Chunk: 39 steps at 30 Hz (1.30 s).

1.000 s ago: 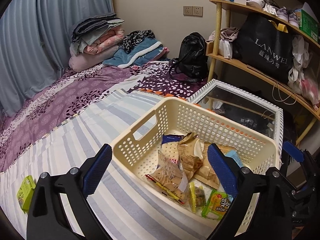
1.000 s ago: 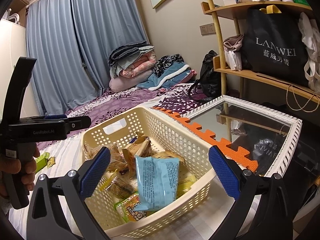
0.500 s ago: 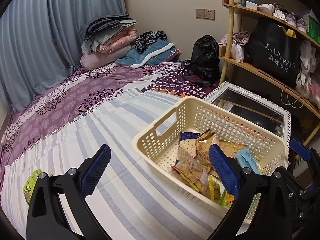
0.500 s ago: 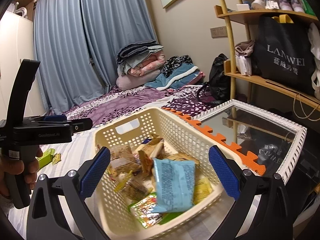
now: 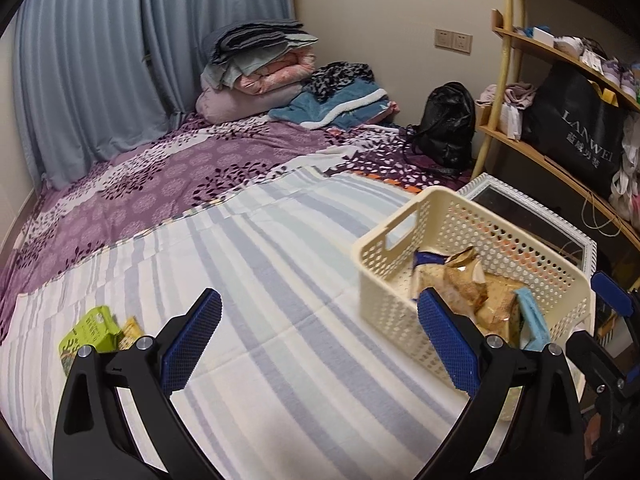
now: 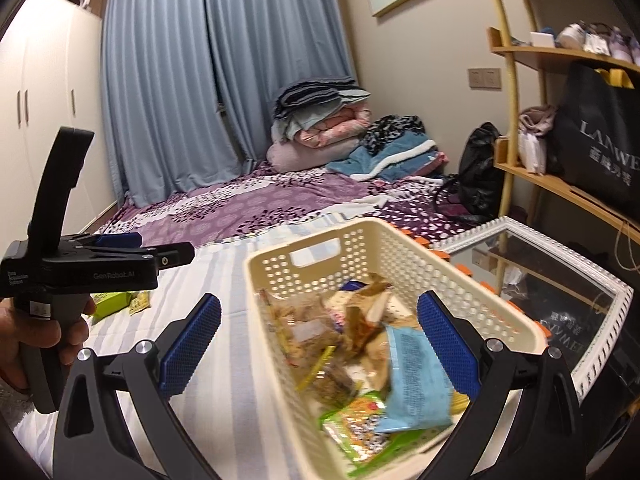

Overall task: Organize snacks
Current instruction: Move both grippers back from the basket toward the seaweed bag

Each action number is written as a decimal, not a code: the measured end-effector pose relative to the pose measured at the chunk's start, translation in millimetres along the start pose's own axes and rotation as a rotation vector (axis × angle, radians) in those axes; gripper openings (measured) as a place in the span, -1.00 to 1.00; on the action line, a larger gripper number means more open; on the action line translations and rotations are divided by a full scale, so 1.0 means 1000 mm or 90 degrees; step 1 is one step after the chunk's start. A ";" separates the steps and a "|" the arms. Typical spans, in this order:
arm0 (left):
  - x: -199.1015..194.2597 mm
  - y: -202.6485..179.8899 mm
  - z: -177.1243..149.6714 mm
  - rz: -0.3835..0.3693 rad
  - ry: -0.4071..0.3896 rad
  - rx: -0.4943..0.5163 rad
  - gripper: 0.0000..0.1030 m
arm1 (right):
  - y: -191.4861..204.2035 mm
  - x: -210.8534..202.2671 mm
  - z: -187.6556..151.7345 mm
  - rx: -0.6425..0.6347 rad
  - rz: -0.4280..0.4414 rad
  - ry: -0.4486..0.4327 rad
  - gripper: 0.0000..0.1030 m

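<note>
A cream perforated basket [image 5: 400, 216] [image 6: 320, 236] stands on the striped sheet, holding several snack packets, among them a light blue packet [image 6: 412, 380] and brown ones [image 5: 464, 280]. A green snack packet [image 5: 90, 330] [image 6: 114, 302] and a small yellow one [image 5: 132, 326] lie loose on the sheet, far left of the basket. My left gripper [image 5: 320, 340] is open and empty over the bare sheet between the packets and the basket. It also shows in the right wrist view, held by a hand [image 6: 24, 340]. My right gripper [image 6: 320, 344] hangs open and empty over the basket's near left corner.
A white-framed mirror [image 6: 592, 280] lies just right of the basket. Behind it a wooden shelf [image 5: 560, 168] carries a black bag and clothes. A black backpack [image 5: 448, 124] and stacked bedding [image 5: 256, 68] sit at the far end. Curtains and a white wardrobe [image 6: 48, 120] close off the left.
My left gripper has swung left, away from the basket and toward the loose green packet. The right gripper has also shifted left, so the basket now sits further right in its view.
</note>
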<state>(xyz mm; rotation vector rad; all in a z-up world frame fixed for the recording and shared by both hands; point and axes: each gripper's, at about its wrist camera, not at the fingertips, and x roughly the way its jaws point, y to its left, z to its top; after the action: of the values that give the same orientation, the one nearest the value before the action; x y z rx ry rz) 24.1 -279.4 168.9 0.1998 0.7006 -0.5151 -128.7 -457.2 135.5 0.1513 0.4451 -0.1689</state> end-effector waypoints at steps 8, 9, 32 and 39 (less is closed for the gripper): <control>-0.008 0.060 -0.025 0.047 0.016 -0.051 0.94 | 0.054 0.016 -0.006 -0.041 0.071 0.042 0.90; -0.009 0.069 -0.029 0.052 0.020 -0.060 0.94 | 0.060 0.018 -0.008 -0.048 0.079 0.048 0.90; -0.030 0.181 -0.083 0.125 0.037 -0.173 0.94 | 0.163 0.067 -0.044 -0.101 0.221 0.205 0.90; -0.029 0.216 -0.100 0.147 0.054 -0.194 0.94 | 0.184 0.080 -0.049 -0.114 0.237 0.231 0.90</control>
<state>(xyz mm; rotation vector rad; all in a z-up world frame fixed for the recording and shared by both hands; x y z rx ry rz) 59.9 -49.1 114.2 0.0155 0.8175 -0.1766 -42.4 -279.7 76.9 0.0855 0.7799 0.2686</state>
